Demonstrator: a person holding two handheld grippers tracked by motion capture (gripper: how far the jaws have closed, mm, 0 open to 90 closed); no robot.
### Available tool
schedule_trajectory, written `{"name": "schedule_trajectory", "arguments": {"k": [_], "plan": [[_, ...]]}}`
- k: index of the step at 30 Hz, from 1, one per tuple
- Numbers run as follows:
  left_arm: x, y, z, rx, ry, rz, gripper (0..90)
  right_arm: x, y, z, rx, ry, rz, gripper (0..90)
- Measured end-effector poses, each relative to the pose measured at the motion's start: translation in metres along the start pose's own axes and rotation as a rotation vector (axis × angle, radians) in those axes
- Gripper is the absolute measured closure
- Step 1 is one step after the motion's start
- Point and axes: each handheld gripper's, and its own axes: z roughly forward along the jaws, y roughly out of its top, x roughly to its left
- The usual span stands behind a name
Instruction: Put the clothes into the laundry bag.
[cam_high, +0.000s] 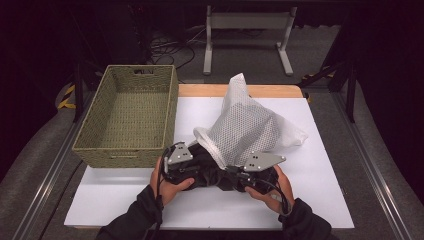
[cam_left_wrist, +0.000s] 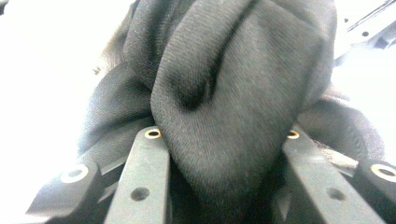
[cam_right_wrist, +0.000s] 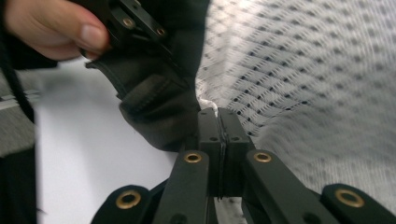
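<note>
We are stuffing the black garment (cam_high: 210, 172) into the mesh bag (cam_high: 245, 127) beside the basket (cam_high: 130, 117); left claw (cam_left_wrist: 219, 135) is clamping the garment; right claw (cam_right_wrist: 218, 114), closed, is pinching the bag's rim; we should be keeping that rim taut.

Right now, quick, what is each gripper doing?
Left gripper: closed on the black cloth.
Right gripper: shut on the rim of the mesh bag.
</note>
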Motion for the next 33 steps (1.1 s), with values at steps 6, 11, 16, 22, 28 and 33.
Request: {"name": "schedule_trajectory", "arguments": {"k": [6,11,16,22,28,33], "plan": [[-0.021,0.023,-0.018,-0.095,-0.087,-0.003,70.2,0.020,0.032,-0.024,-0.096,0.011,-0.066,89.9],[-0.035,0.040,0.018,-0.096,-0.112,0.018,70.0,0.024,0.040,-0.040,-0.129,0.005,-0.080,89.9],[-0.023,0.043,0.059,-0.087,-0.040,-0.047,69.5,0.023,0.034,-0.049,-0.144,0.030,-0.069,90.0],[0.008,0.038,0.084,-0.157,0.038,-0.189,68.3,0.023,0.015,-0.048,-0.084,0.040,-0.054,90.0],[0.022,0.028,0.082,-0.161,0.010,-0.217,62.3,-0.002,-0.014,-0.044,-0.055,-0.029,0.030,90.0],[0.015,0.024,0.066,-0.105,0.006,-0.109,44.8,-0.010,-0.024,-0.039,-0.033,-0.081,0.041,90.0]]}}
